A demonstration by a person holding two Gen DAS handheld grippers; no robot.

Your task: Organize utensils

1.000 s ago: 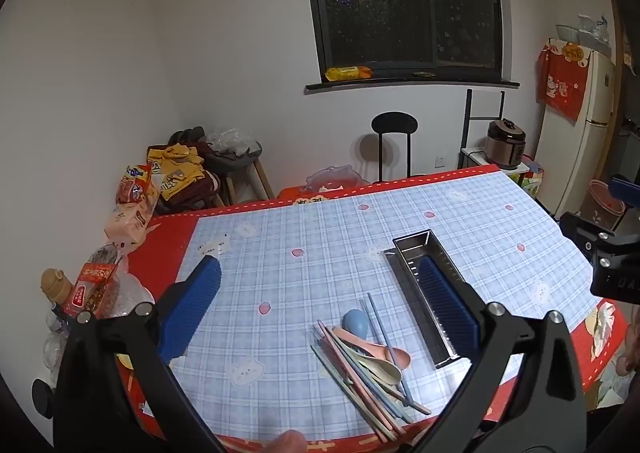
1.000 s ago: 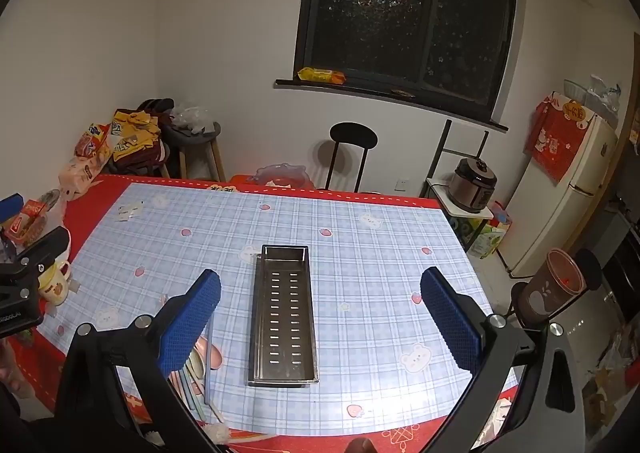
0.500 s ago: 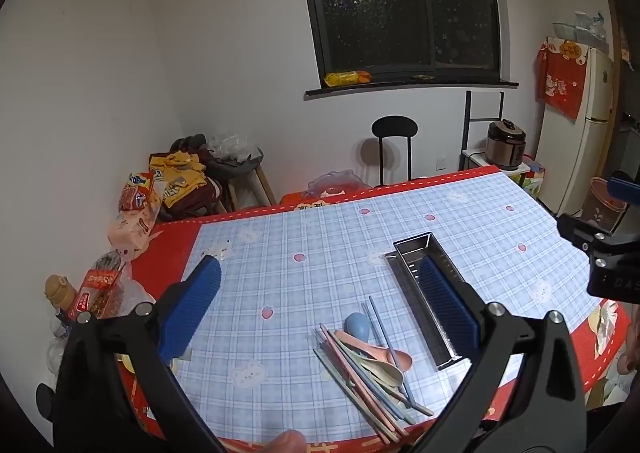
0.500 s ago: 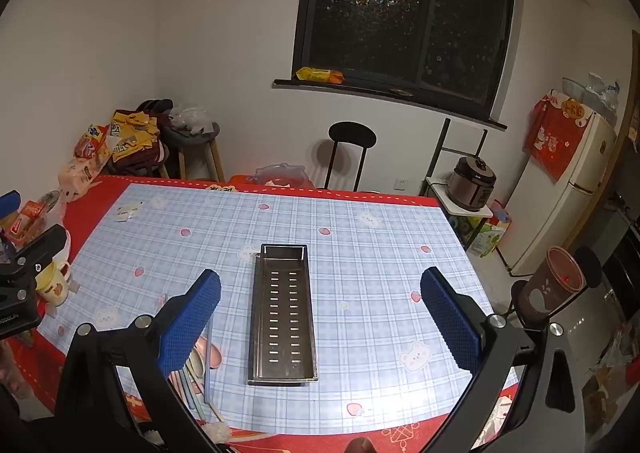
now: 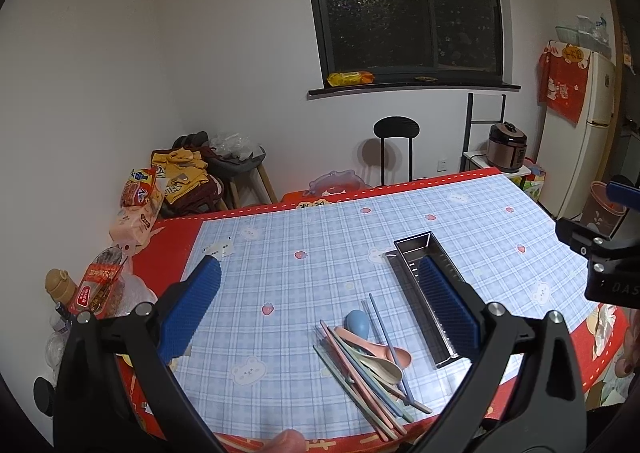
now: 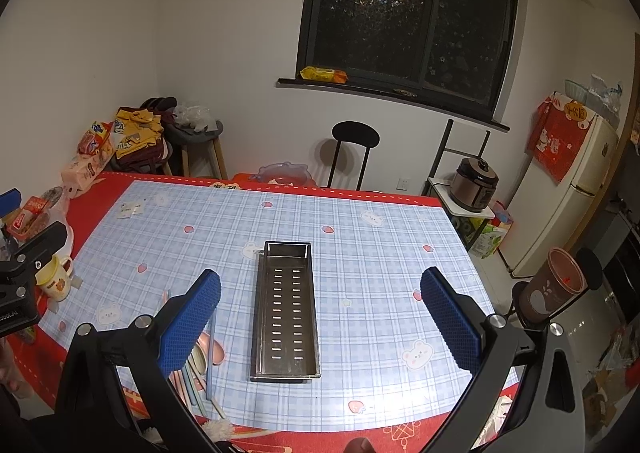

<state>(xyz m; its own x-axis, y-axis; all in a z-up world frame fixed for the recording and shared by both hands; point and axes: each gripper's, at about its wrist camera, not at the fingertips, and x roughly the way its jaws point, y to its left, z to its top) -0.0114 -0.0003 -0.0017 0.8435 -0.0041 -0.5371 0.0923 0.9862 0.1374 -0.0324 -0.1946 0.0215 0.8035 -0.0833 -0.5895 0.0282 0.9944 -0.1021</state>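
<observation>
Left wrist view. Left gripper (image 5: 320,301) hovers above the table (image 5: 312,249), jaws spread wide, nothing between the blue pads (image 5: 190,309). Metal tray (image 5: 412,285), long and perforated, lies on the blue plaid cloth to the right; its far end shows empty, the near part is hidden behind the right pad. Utensil pile (image 5: 368,353) sits just left of the tray, near the front table edge: blue spoon (image 5: 358,323), pink spoon (image 5: 384,349), beige spoon (image 5: 380,365), plus chopsticks (image 5: 348,369) in pink, green and blue, fanned and overlapping. All are outside the tray. Chopstick tips reach close to the red front border. Cloth left of and behind the pile is bare. Right gripper (image 5: 600,253) shows at the frame's right edge, beyond the tray.

Right wrist view. Right gripper (image 6: 320,317) held over the front edge, jaws fully apart, holding nothing. Tray (image 6: 286,313) lies lengthwise between the pads, empty along its full slotted floor. Utensils (image 6: 200,357) are partly hidden behind the left pad, beside the tray's near left corner. Yellow mug (image 6: 56,279) stands at the left table edge. Cloth right of the tray is open up to the edge.
</observation>
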